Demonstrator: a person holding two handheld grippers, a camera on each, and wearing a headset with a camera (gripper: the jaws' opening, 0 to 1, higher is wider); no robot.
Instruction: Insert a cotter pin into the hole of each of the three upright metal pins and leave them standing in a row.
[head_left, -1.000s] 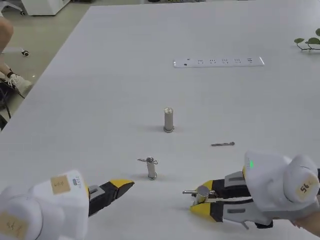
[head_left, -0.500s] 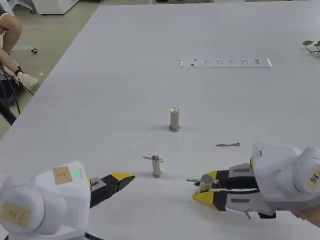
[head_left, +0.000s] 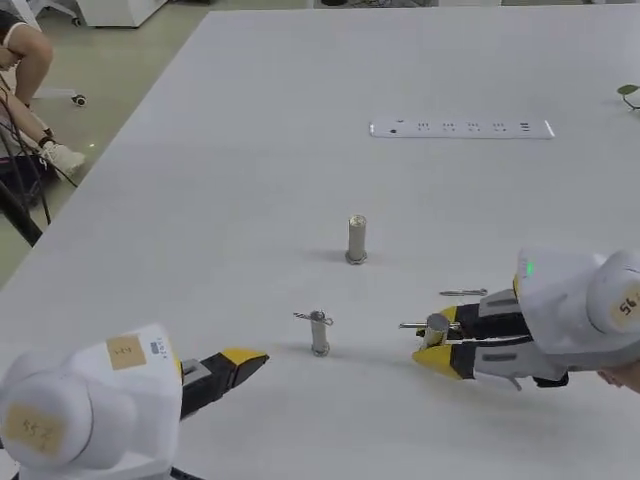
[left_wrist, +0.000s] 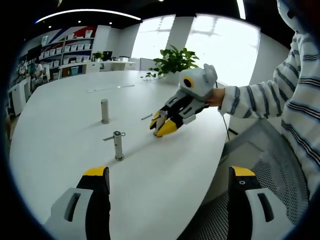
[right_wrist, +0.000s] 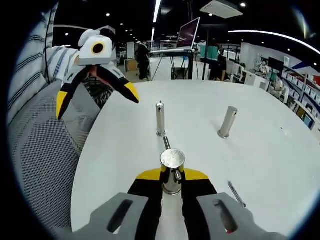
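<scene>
White desk (head_left: 230, 170), on which a white power strip (head_left: 461, 128) is laid flat toward the far side. A leafy plant (left_wrist: 173, 61) is seen near the desk's edge; a seated person (head_left: 22, 50) is shown beyond its left edge.

A tan sticker (head_left: 627, 304) on the white housing of the right tool (head_left: 432, 337) carried a handwritten two-digit number that looked like 95, though the digits were not certain. The left tool (head_left: 243, 362) bore a larger sticker (head_left: 28, 429) on its rounded end, with handwritten marks resembling 55. It also had a smaller sticker (head_left: 125, 350) on top, and a tiny printed label beside that, both too small to read, as were the markings on the power strip (head_left: 460, 128) on the table (head_left: 250, 150).
</scene>
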